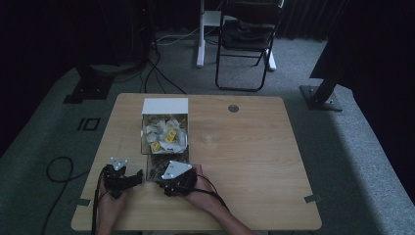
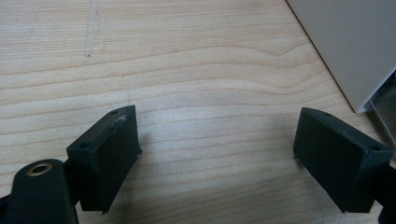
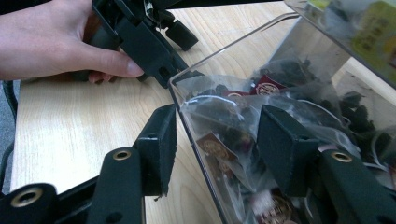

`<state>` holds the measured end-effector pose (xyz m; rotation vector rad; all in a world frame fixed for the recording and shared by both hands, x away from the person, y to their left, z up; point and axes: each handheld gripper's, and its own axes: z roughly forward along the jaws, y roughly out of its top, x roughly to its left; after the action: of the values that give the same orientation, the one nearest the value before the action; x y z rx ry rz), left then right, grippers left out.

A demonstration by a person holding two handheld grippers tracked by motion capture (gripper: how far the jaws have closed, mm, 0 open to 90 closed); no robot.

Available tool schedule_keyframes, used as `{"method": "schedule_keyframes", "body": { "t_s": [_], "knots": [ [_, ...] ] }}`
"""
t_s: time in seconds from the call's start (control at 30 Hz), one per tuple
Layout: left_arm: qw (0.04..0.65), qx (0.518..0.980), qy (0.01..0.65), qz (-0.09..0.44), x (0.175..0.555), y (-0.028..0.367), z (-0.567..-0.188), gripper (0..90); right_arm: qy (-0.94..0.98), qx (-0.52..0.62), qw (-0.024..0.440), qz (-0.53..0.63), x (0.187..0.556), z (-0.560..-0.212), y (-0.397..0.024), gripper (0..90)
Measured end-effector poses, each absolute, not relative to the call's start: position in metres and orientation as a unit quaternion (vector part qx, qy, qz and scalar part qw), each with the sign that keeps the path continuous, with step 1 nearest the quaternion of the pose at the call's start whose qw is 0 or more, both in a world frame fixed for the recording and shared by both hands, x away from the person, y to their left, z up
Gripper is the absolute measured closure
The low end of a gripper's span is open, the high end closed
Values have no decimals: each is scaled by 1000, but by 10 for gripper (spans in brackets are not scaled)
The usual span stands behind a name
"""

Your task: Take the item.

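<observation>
Where your right gripper view exposed dark sachets (image 3: 233, 140), clear bin wall (image 3: 196, 140) stood between your right gripper's (image 3: 217, 144) half-open jaws, nothing gripped, left gripper (image 2: 217, 154) wide over bare table (image 2: 187, 70).

High view dim and murky, dark at the edges; both gripper views brighter, with soft shadows on the table (image 2: 187, 70).

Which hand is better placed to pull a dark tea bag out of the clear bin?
Right. The right claw straddles the clear bin's near wall, one jaw inside among the dark tea bags. The left claw stands open over bare table beside the white box.
</observation>
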<state>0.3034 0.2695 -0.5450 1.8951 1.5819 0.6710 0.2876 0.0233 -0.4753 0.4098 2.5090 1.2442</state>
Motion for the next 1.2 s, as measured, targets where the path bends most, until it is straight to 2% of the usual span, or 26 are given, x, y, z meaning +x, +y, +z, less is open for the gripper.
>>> {"method": "schedule_keyframes", "body": {
  "t_s": [0.07,0.33,0.53,0.7,1.2],
  "knots": [
    [288,710,592,251,303,269,-545,151,876,144,154,434,289,-476,26,507],
    [289,708,593,251,303,269,-545,151,873,157,145,438,293,-473,26,752],
    [289,708,593,251,303,269,-545,151,870,163,139,443,295,-473,23,873],
    [289,708,593,251,303,269,-545,151,869,164,142,445,294,-472,22,899],
    [289,708,593,251,303,269,-545,151,864,168,135,456,295,-465,18,900]
  ]
}}
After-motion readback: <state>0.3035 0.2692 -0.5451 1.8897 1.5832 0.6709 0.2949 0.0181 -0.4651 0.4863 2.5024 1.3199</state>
